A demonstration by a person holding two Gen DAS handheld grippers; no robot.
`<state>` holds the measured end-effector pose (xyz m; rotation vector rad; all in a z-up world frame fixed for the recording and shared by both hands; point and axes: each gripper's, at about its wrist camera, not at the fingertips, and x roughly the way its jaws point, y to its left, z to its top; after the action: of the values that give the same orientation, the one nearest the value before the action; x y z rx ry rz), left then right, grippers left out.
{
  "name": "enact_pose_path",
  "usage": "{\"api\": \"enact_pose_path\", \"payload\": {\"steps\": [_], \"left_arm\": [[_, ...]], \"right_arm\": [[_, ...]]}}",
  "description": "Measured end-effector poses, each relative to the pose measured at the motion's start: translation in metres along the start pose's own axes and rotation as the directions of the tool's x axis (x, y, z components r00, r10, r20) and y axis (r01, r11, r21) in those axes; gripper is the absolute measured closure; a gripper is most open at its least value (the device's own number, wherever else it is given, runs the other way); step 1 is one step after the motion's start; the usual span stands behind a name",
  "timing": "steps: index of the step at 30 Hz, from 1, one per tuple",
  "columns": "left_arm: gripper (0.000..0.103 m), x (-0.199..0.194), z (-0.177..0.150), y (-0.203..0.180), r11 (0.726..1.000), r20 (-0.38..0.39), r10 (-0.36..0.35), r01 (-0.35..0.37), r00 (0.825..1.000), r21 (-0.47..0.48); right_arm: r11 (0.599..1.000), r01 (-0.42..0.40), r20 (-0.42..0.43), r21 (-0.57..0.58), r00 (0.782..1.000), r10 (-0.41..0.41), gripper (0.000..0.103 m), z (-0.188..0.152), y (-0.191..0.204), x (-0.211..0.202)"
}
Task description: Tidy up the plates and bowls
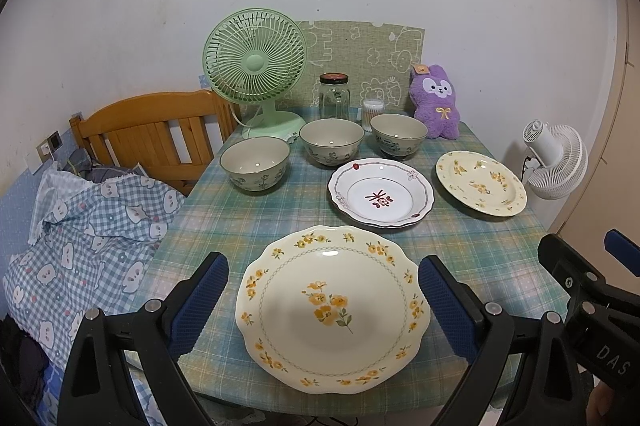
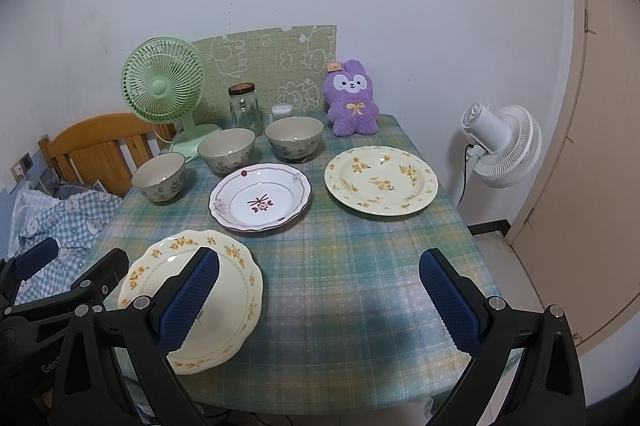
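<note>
Scalloped yellow-flowered plate at the counter's near edge, both tongs apart.

Left tongs straddle it untouched; right tongs hover beside, empty. Behind: white plate, round yellow plate, three bowls.

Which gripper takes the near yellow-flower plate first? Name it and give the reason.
Left. The left gripper is open with the near yellow-flower plate lying right between its fingers. The right gripper is also open but faces bare tablecloth, with that plate off to its left.
</note>
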<state>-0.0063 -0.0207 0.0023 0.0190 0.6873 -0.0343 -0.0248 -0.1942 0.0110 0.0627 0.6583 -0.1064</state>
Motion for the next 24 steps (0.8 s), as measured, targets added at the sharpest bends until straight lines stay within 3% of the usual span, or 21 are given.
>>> {"api": "enact_pose_path", "payload": {"steps": [13, 24], "left_arm": [[0.007, 0.0, -0.001, -0.001, 1.0, 0.001, 0.003, -0.003, 1.0, 0.003], [0.019, 0.022, 0.011, 0.015, 0.999, -0.037, 0.042, -0.041, 0.998, 0.029]], "right_arm": [[1.0, -0.001, 0.002, -0.004, 1.0, 0.001, 0.002, 0.0, -0.001, 0.001], [1.0, -0.024, -0.046, -0.014, 0.999, 0.024, 0.006, 0.013, 0.023, 0.025]]}}
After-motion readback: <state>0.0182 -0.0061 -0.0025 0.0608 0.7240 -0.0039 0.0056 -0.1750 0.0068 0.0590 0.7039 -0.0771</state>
